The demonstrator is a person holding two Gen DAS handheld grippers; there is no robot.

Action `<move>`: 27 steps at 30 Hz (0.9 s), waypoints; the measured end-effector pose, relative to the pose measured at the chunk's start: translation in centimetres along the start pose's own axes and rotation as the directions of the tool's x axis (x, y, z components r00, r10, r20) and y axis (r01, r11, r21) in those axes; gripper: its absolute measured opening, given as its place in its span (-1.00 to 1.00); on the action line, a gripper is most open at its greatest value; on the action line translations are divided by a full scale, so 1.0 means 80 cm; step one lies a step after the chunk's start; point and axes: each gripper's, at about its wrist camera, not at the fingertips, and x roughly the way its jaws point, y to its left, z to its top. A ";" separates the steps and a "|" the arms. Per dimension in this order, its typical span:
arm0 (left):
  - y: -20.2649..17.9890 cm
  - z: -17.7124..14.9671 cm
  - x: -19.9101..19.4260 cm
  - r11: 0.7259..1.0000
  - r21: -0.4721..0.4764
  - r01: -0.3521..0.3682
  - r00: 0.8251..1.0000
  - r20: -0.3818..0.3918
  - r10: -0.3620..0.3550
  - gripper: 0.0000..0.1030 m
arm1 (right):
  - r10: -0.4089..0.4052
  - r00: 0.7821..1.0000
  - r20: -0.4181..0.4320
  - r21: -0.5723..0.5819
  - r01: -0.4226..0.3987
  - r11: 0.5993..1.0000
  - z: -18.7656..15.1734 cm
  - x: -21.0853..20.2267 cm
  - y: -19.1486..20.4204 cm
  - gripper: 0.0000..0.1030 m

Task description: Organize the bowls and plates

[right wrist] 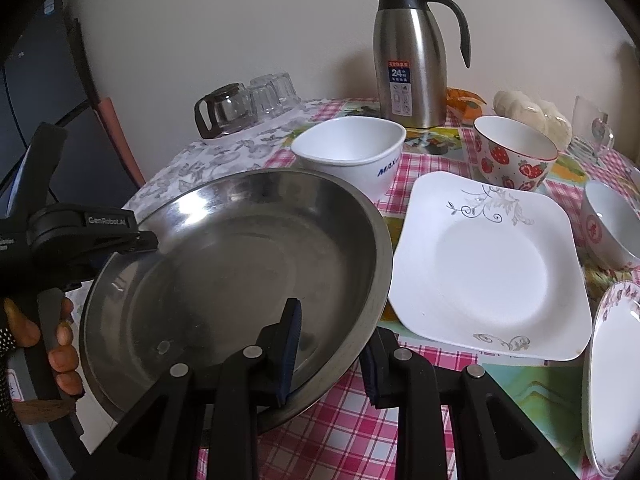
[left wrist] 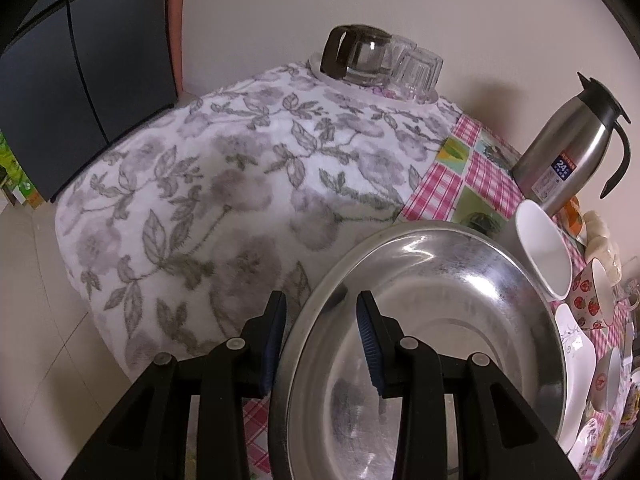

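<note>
A wide steel basin [left wrist: 432, 320] [right wrist: 240, 280] is at the table's near left. My left gripper [left wrist: 322, 340] straddles its left rim, jaws wide apart and not pressing on it; it also shows in the right wrist view [right wrist: 148, 242]. My right gripper [right wrist: 332, 356] straddles the basin's near rim the same way, open. A square white plate [right wrist: 488, 272] lies right of the basin. Behind it stand a white square bowl [right wrist: 352, 152] and a strawberry bowl [right wrist: 516, 152]. A white bowl with a red mark [right wrist: 612, 224] and a floral-rimmed plate [right wrist: 616, 380] are at the right.
A steel thermos jug [right wrist: 412, 56] stands at the back. A glass pot [right wrist: 224, 112] and upturned glasses [right wrist: 272, 92] sit on a tray at the back left. A floral cloth [left wrist: 220, 184] covers the table's left half. A glass mug [right wrist: 592, 128] is far right.
</note>
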 end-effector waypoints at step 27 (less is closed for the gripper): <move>-0.090 -0.019 -0.073 0.993 0.115 0.039 0.992 0.118 -0.053 -0.27 | -0.039 0.983 0.181 0.020 0.036 0.999 0.022 -0.078 -0.055 -0.45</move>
